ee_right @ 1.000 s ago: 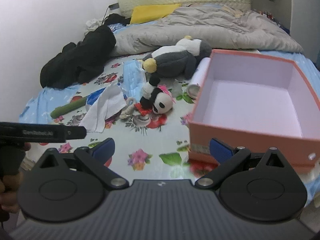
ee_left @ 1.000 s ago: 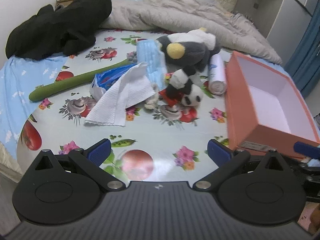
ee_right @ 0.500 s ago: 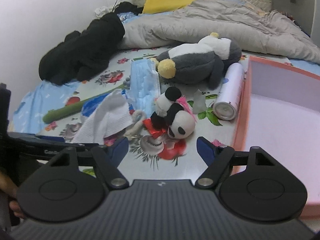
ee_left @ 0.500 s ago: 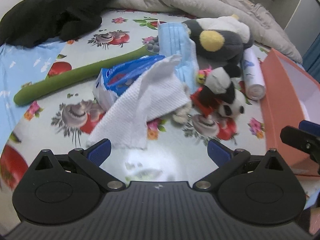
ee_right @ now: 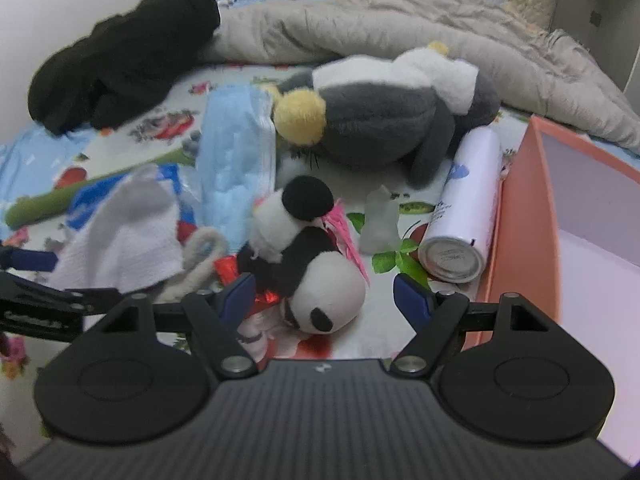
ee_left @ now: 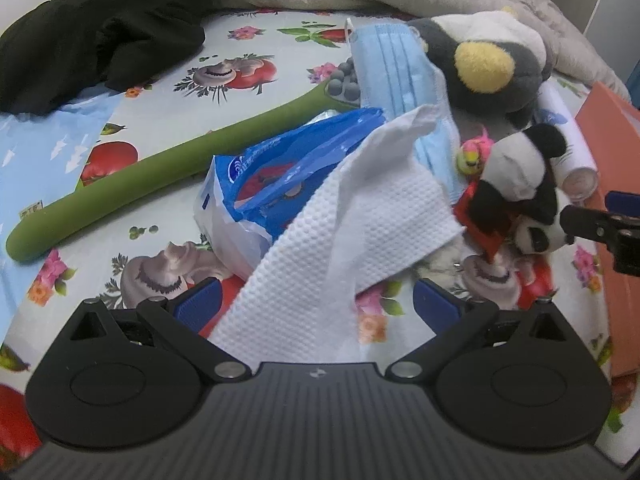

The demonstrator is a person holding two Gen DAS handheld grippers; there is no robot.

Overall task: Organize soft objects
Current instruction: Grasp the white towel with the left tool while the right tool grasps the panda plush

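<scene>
My left gripper (ee_left: 316,304) is open, its fingers on either side of the near end of a white paper towel (ee_left: 340,240) that lies over a blue and white plastic bag (ee_left: 260,184). My right gripper (ee_right: 324,296) is open around the head of a small panda plush (ee_right: 312,264), not clamped on it. The panda (ee_left: 520,200) lies on the flowered tablecloth (ee_left: 248,60). A big grey penguin plush (ee_right: 392,116) and a blue face mask (ee_right: 236,152) lie behind it. The orange box (ee_right: 536,216) stands at the right.
A white spray can (ee_right: 464,216) lies against the box wall. A long green stick (ee_left: 140,172) lies at the left. A black garment (ee_right: 120,56) and a grey quilt (ee_right: 400,28) are at the back. A small clear figure (ee_right: 378,224) stands by the can.
Both grippers moved forward and down into the pile: the left onto the paper towel, the right over the panda. The right jaws have narrowed somewhat.
</scene>
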